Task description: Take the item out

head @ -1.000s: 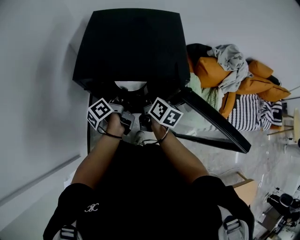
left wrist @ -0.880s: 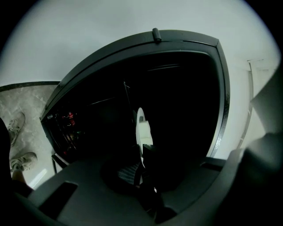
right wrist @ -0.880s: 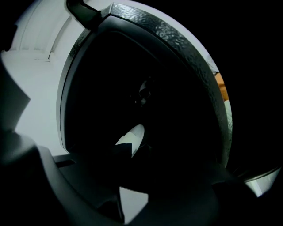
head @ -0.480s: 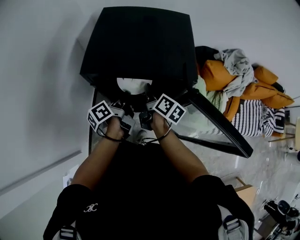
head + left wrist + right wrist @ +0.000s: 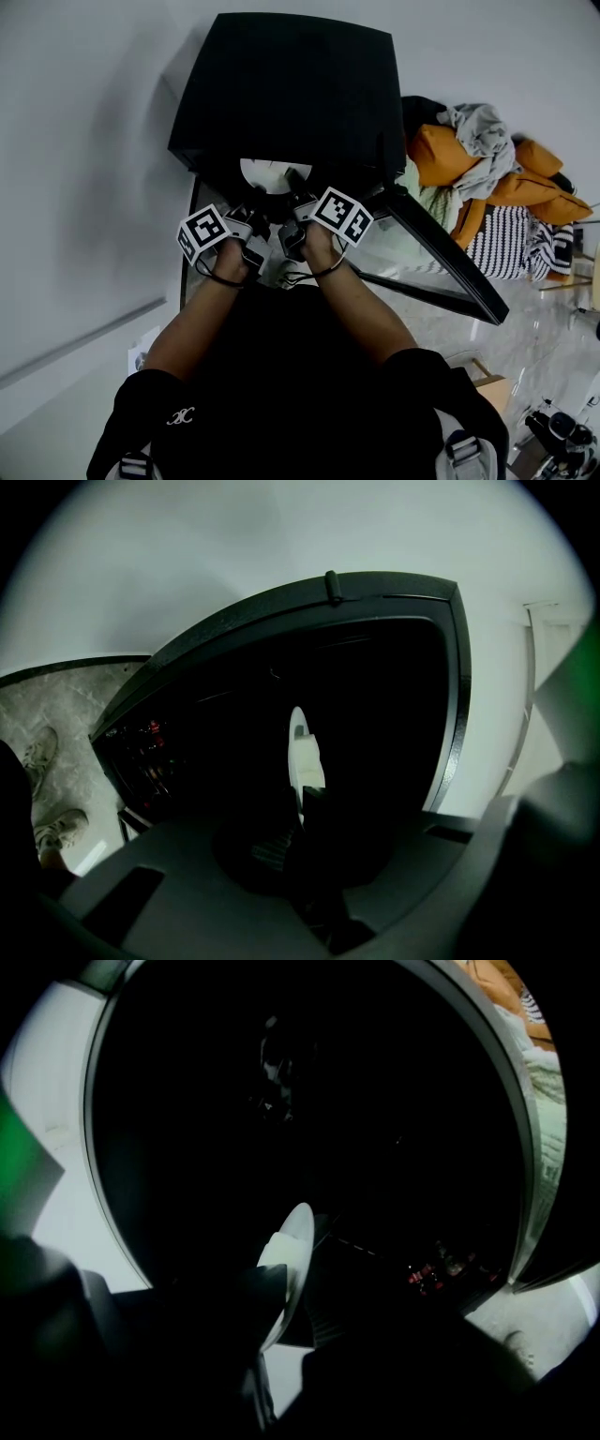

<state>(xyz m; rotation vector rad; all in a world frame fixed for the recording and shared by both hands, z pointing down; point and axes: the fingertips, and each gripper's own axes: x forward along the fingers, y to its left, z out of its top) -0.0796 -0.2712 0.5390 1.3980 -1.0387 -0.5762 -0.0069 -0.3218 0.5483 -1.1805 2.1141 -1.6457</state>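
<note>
Pinching the white plate (image 5: 265,172) at its 7 o'clock with the left gripper (image 5: 302,799), jaws narrow and tight on the rim. Plate sitting at the dark mouth of the black oven (image 5: 281,84), at 12 o'clock from the person's hands. Clamping the same rim at 5 o'clock with the right gripper (image 5: 291,1269), jaws just drawn in and pressing, plate between them. Farther right, at 4 o'clock from the plate, the oven's glass door (image 5: 441,267) swung wide open; at 3 o'clock, a heap of orange, grey and striped clothes (image 5: 478,155)
</note>
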